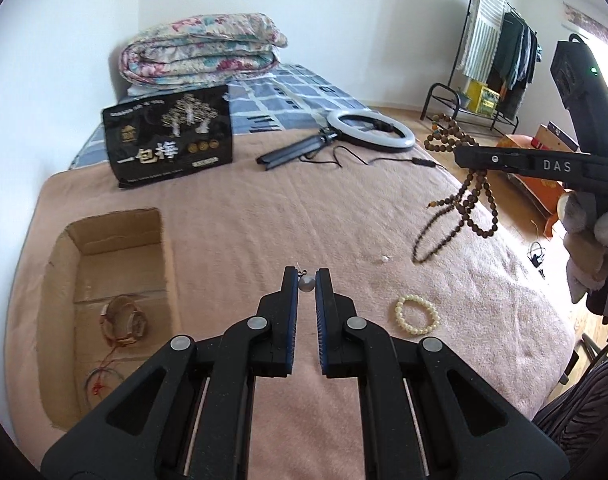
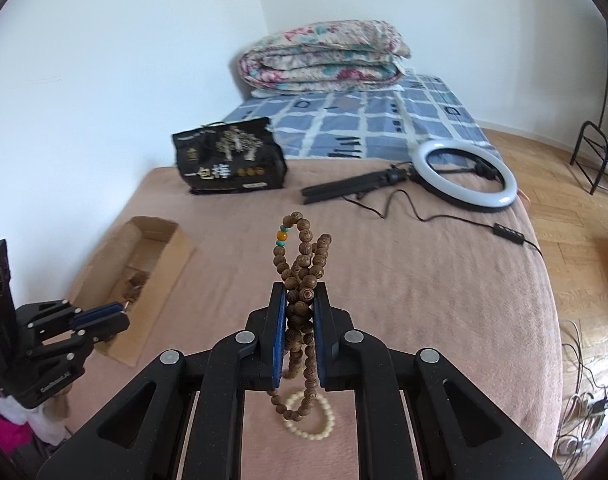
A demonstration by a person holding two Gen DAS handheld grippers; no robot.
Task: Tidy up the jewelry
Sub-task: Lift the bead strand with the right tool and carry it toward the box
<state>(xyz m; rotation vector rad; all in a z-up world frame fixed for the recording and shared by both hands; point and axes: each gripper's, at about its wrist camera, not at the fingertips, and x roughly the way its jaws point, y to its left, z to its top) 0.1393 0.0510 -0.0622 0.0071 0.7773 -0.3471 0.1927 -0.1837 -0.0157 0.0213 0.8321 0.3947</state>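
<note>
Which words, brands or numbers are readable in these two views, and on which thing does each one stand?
"DAS": on the right tongs, white letters on the black arm.
"一包梅": on the black bag, large white characters.
Bag's smaller print: too blurred to read.
Left tongs: embossed lettering on the arm, too small to read.

Brown bead necklace (image 2: 301, 280) dangles; cream bracelet (image 1: 418, 315) lies flat.

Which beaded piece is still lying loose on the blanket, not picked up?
The cream pearl-like bead bracelet, flat on the pink blanket. The brown wooden bead strand hangs clamped in the right tool.
</note>
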